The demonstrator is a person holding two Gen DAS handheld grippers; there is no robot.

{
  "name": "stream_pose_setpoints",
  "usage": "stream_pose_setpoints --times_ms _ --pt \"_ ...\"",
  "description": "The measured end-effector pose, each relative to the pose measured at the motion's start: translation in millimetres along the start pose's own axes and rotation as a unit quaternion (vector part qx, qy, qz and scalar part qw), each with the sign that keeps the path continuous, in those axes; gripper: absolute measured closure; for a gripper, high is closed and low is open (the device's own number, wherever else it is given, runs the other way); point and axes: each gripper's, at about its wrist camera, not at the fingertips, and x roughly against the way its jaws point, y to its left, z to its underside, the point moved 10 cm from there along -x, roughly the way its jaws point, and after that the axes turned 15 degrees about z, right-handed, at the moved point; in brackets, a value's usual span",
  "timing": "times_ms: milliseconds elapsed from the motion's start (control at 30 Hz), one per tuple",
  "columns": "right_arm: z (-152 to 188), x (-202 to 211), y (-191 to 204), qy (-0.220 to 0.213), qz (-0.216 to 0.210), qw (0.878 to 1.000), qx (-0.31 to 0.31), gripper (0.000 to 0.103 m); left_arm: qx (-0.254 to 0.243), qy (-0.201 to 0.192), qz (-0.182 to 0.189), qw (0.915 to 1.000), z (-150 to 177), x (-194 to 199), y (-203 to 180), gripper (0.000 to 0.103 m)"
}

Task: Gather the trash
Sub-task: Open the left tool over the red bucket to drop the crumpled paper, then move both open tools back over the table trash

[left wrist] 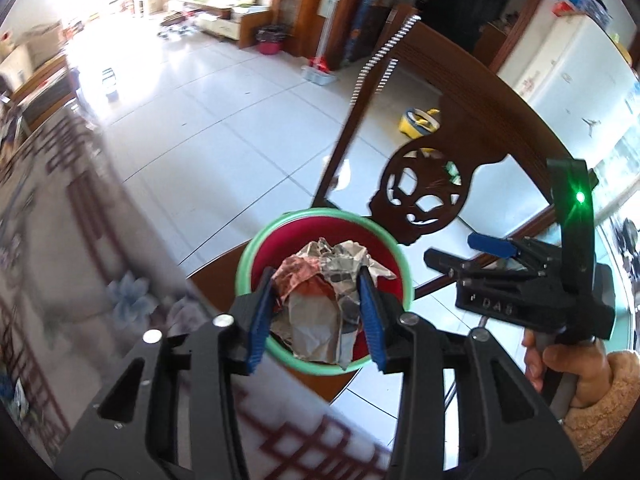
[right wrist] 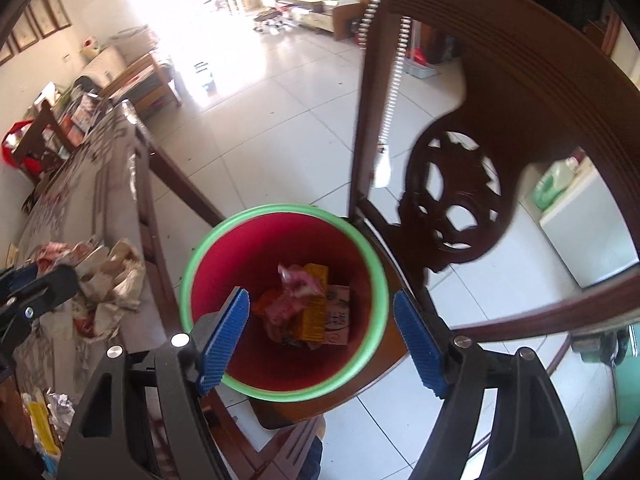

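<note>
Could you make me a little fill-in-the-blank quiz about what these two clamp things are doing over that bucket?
1. The left gripper is shut on crumpled ____.
2. The bin has a red inside and a ____ rim.
3. The right gripper is open and holds ____.
4. The bin stands on a wooden ____.

Missing words: paper; green; nothing; chair

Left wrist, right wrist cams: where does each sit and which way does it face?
Left wrist: on the left hand-held gripper, facing down at its clamped crumpled paper over the red bin; right hand-held gripper and hand show.
Right wrist: on the open right hand-held gripper, facing down into the bin; left gripper at left edge.
Shared: bin, carved chair.
</note>
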Motion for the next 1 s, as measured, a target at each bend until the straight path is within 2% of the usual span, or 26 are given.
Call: stream_pose_setpoints --times_ms 67,133,300,400,567,767,1000 --pt "3.5 1.2 -7.2 0.003 0.006 1.000 -0.006 0.030 -0.002 -0.009 0.005 0.9999 -6.6 -3.8 -4.0 0.039" --pt "8.3 3.4 -13.3 0.005 0.012 1.000 -0.010 0.030 0.001 -0.019 0.011 0.9998 -11.2 -3.9 -6.3 0.033" --pt "14.9 13.2 -14.3 0.001 0.015 1.000 -0.012 0.030 0.009 -0.027 0.013 0.9995 -6.2 11.2 -5.3 0.033" --pt "15.8 24.1 -4.6 -0.007 0.008 1.000 -0.005 0.030 0.012 -0.047 -0.005 0.9988 4.4 39.7 2.9 0.033" --pt "17.9 45.5 35.9 -0.024 -0.012 0.999 0.031 0.030 0.045 -0.085 -0.047 0.9943 33.1 101.5 28.1 0.033" --pt "34.5 75.6 109.1 -0.039 -0.049 0.993 0.097 0.030 0.095 -0.126 -0.116 0.9807 90.1 180.9 70.8 0.033" --pt "86.4 105.7 196.2 -0.030 -0.098 0.982 0.158 0.026 0.170 -0.142 -0.171 0.9599 168.9 251.1 130.5 0.033"
